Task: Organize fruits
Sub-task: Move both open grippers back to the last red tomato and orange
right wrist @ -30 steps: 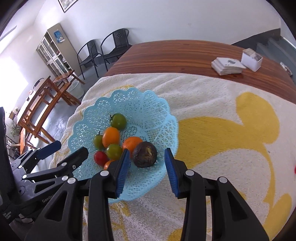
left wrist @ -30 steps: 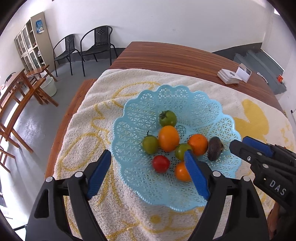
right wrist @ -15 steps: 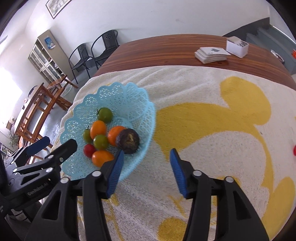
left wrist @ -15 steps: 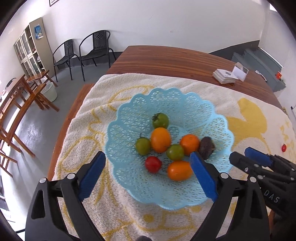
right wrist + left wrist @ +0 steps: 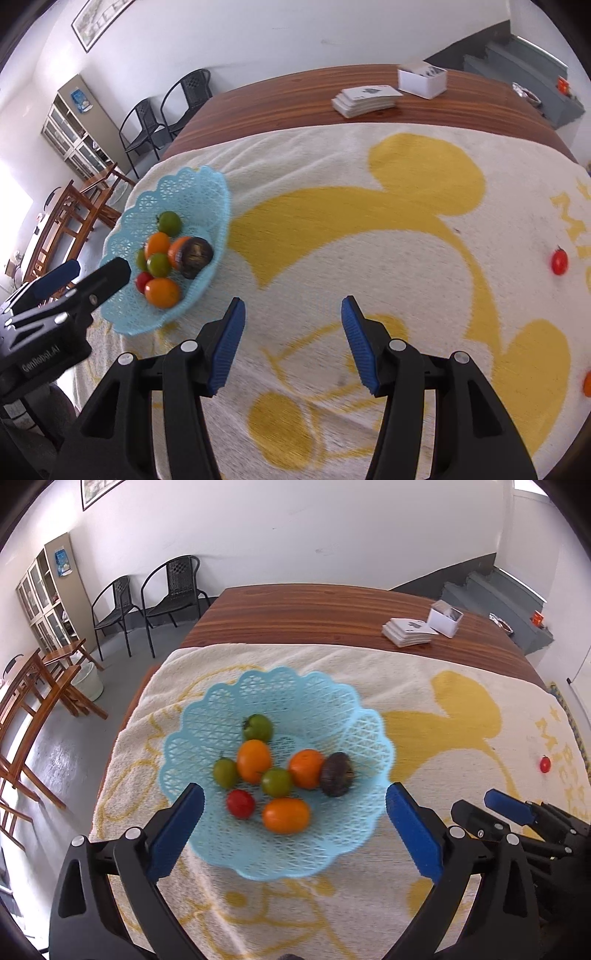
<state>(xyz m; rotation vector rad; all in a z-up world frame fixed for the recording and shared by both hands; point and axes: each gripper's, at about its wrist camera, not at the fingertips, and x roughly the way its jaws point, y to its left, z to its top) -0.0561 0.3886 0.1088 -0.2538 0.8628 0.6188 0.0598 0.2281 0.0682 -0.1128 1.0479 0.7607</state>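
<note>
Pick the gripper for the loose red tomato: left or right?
Right. The right gripper is open and empty over the towel, the tomato on its side. The left gripper faces the basket.

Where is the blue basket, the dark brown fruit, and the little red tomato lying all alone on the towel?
blue basket (image 5: 295,686): left wrist view, far rim.
dark brown fruit (image 5: 336,774): left wrist view, middle.
little red tomato (image 5: 559,260): right wrist view, middle.

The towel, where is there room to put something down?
The towel lies bare between the blue basket and the red tomato, under the right gripper. The basket's middle is crowded with fruit.
</note>
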